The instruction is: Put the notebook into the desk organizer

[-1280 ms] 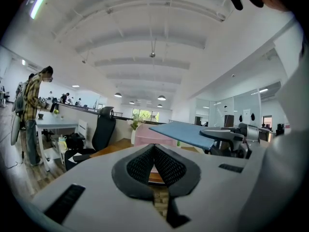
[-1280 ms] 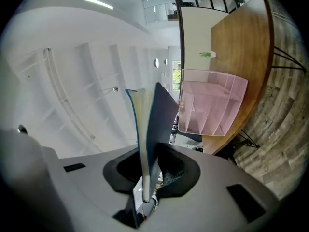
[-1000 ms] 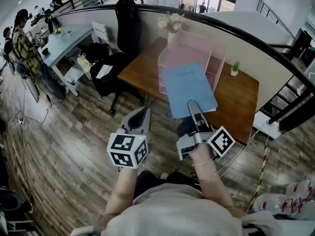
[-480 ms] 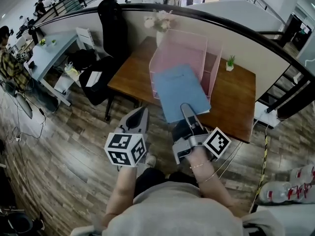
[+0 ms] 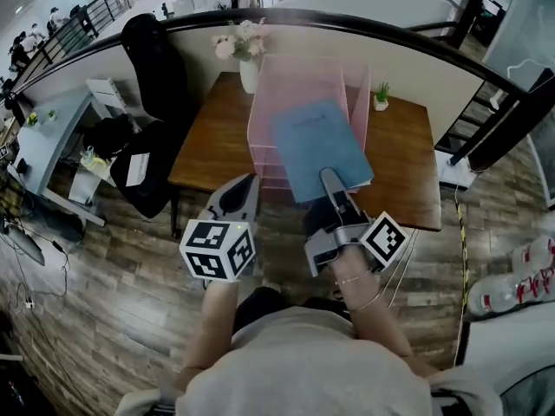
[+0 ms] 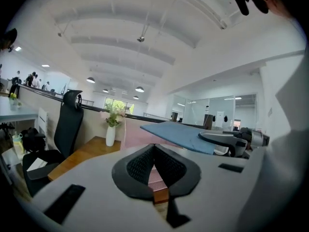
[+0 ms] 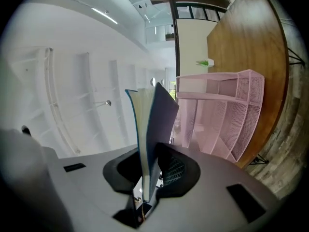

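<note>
notebook (image 5: 319, 150): matt blue cover, paper pages | organizer (image 5: 299, 81): pink mesh, matt | desk (image 5: 217, 137): smooth brown wood | floor (image 5: 104, 302): grained wood planks

The notebook (image 5: 319, 150) is thin with a plain blue cover and pale page edges (image 7: 141, 124). It is clamped near one short edge between the jaws of the right gripper (image 5: 334, 185) and held in the air, roughly level, with its free end reaching toward the organizer (image 5: 295, 81). In the head view it overlaps the organizer's front; whether they touch cannot be told. The organizer is pink, with mesh walls (image 7: 231, 115), upright dividers and low tray shelves at the front. It stands upright on the wooden table (image 5: 403, 163), toward the far edge.
</note>
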`<state>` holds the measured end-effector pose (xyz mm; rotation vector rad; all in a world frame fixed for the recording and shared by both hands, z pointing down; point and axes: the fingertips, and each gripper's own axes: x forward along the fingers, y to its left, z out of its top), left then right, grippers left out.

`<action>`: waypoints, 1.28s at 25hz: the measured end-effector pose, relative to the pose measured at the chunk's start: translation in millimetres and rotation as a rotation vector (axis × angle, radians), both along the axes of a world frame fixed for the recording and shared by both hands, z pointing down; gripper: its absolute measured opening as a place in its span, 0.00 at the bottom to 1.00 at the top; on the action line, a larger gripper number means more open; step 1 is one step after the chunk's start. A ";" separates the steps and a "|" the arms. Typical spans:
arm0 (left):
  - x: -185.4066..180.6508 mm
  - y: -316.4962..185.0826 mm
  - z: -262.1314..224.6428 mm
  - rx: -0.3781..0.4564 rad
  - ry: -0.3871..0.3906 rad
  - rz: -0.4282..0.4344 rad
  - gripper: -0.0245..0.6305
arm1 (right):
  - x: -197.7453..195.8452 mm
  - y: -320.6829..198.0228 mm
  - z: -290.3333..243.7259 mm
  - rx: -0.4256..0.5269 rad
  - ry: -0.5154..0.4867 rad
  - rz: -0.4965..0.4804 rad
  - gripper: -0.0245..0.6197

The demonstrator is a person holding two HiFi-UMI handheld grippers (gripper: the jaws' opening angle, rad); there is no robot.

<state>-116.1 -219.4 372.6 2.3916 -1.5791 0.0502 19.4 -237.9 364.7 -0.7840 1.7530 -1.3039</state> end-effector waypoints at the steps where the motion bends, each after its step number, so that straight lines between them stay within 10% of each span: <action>1: -2.2 -5.6 -0.5 0.003 0.000 0.019 0.04 | -0.7 -3.4 0.0 0.000 0.000 0.022 0.15; 12: -32.6 -32.1 9.5 -0.013 0.003 0.136 0.04 | -11.0 -19.4 9.7 -0.004 0.073 0.182 0.15; 32: -45.6 -57.2 19.2 -0.064 0.004 0.058 0.04 | -19.1 -59.1 45.7 -0.129 0.083 0.159 0.12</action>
